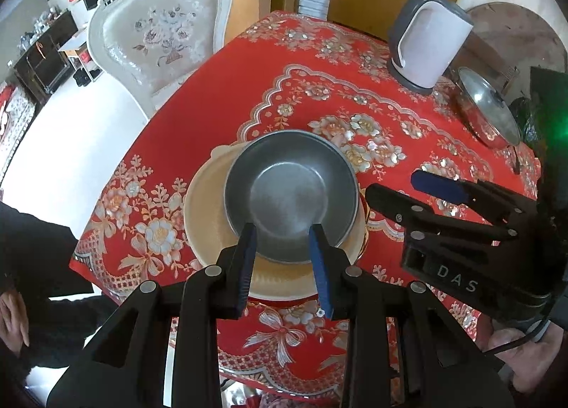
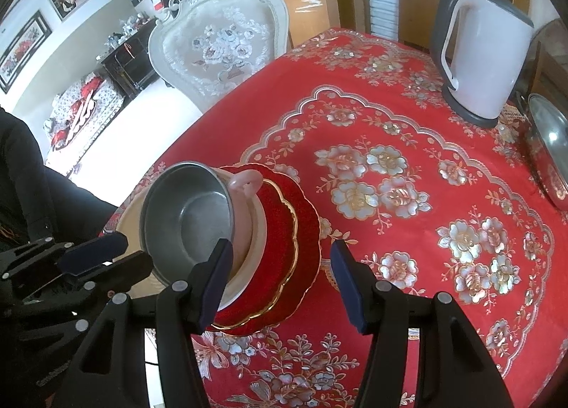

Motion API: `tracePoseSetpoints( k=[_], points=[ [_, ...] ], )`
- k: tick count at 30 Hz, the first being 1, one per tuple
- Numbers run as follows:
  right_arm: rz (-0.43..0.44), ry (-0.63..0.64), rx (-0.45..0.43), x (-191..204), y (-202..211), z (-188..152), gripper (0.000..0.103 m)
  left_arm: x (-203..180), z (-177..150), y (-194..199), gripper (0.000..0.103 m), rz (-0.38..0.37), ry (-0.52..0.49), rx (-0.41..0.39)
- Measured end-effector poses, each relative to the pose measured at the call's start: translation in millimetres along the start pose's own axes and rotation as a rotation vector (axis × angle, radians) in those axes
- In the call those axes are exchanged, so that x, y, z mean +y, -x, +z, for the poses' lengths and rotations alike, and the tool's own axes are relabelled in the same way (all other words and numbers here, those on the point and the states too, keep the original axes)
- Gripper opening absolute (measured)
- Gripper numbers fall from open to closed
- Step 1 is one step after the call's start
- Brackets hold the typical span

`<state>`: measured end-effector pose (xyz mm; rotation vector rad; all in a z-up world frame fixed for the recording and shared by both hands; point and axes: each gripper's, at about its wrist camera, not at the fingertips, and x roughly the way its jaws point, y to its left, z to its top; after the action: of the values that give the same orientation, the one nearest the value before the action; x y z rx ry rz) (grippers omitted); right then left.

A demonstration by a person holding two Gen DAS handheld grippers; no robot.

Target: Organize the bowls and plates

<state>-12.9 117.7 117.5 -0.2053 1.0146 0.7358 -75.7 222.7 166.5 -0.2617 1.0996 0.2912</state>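
A steel bowl (image 1: pixel 289 195) sits nested in a pink-cream bowl with a handle (image 2: pixel 248 227), which rests on a cream plate (image 1: pixel 202 216). The stack stands on a red gold-rimmed plate (image 2: pixel 284 248). My left gripper (image 1: pixel 284 234) is open, its fingers over the steel bowl's near rim, holding nothing. It also shows in the right wrist view (image 2: pixel 106 259). My right gripper (image 2: pixel 278 255) is open and empty, just above the red plate's right side. In the left wrist view it (image 1: pixel 397 188) hangs to the right of the stack.
A red floral tablecloth (image 2: pixel 408 177) covers the table. A white electric kettle (image 1: pixel 426 42) stands at the back right. A steel pot with a glass lid (image 1: pixel 490 109) lies beside it. A white ornate chair (image 1: pixel 159 28) stands at the table's far left.
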Motion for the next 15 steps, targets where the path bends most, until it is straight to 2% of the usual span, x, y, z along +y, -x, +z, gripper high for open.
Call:
tracePoseSetpoints(
  k=[5,13,15],
  points=[
    [0.0,0.001,-0.002,0.8,0.3,0.2,0.057,-1.5,-1.8,1.9,0.03,0.017,0.001,-0.014],
    [0.0,-0.014,0.004,-1.4,1.8,-1.4,0.057,3.8,0.9,0.2,0.03,-0.061,0.073,-0.02],
    [0.0,-0.014,0.005,-2.5,1.9,-1.8,0.057,1.7,1.0,-2.0,0.03,-0.024,0.062,-0.016]
  ],
)
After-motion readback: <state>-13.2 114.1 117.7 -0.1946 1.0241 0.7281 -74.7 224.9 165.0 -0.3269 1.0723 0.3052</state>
